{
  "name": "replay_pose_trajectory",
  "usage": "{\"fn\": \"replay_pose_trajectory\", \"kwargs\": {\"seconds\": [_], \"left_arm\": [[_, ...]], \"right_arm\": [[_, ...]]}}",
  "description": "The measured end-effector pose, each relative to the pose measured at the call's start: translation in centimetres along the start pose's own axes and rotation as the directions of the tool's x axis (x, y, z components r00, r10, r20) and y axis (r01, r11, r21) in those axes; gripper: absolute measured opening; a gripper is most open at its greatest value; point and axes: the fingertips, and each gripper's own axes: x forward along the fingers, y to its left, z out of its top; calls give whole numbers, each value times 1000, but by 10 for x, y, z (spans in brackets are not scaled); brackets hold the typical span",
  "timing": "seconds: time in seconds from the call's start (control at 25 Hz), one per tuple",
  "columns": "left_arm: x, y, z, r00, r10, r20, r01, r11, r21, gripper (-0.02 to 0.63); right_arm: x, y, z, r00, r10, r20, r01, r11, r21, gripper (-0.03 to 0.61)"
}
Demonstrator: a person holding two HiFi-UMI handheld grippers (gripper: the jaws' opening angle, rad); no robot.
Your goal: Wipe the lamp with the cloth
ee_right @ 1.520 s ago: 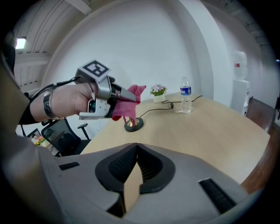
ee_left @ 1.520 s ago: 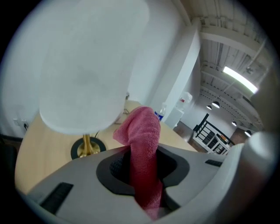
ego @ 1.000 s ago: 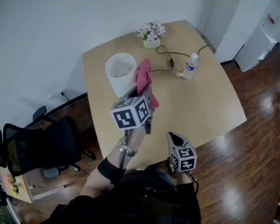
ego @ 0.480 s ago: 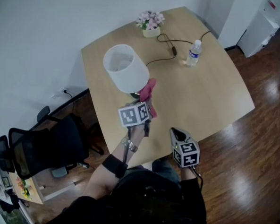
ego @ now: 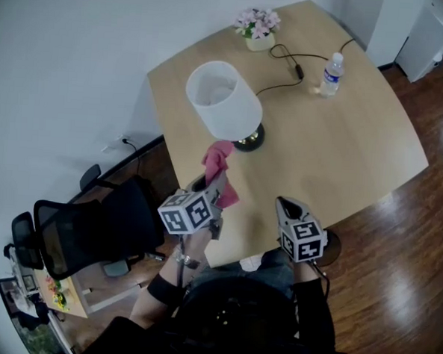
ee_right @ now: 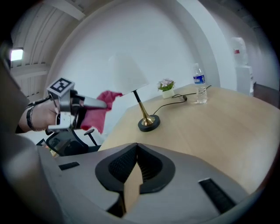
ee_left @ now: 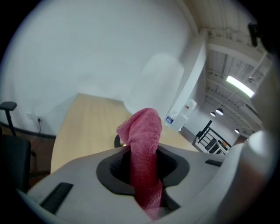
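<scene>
The left tongs (ee_left: 144,162) are clamped on the pink cloth (ee_left: 143,131), which stands bunched above the jaws (a tail of it hangs beneath them too). The cloth sits just on the near side of the lamp (ego: 225,99), close to the lower rim of its white shade; whether the two touch cannot be told. The right tongs (ee_right: 136,165) are pressed together with nothing between them, held nearer than the lamp and to its right. The lamp stands upright on the tabletop (ego: 350,154) on a dark round base. Beyond the lamp lie a black cord (ego: 288,58), a water bottle (ego: 332,73) and a pot of flowers (ego: 259,27). Left of the lamp, off the tabletop, stands a black office chair (ego: 83,231).
</scene>
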Motion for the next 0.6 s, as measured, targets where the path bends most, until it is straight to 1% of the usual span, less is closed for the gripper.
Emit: {"fn": "replay_pose_trajectory", "kwargs": {"seconds": [0.08, 0.16, 0.24, 0.28, 0.36, 0.44, 0.6], "left_arm": [[-27, -10, 52, 991, -61, 120, 54, 997, 62, 112], [-40, -14, 102, 970, -124, 208, 105, 990, 98, 112], [-40, -13, 143, 944, -194, 267, 171, 980, 106, 112], [-35, -11, 157, 934, -222, 280, 199, 974, 109, 112], [-21, -3, 169, 926, -272, 263, 250, 962, 113, 112], [-4, 3, 165, 923, -328, 200, 309, 943, 122, 112], [22, 12, 146, 902, -428, 57, 414, 894, 170, 112]], "right_arm": [[11, 14, 3, 1000, 11, 5, -11, 1000, -12, 11], [18, 30, 6, 1000, 5, 8, -4, 1000, -17, 11], [24, 48, 9, 1000, -17, 14, 18, 1000, -23, 11], [26, 58, 10, 999, -35, 18, 35, 999, -26, 11], [30, 74, 11, 996, -87, 22, 87, 996, -30, 11], [35, 87, 8, 987, -157, 30, 157, 988, -8, 11], [48, 110, 5, 955, -292, 59, 284, 952, 112, 11]]}}
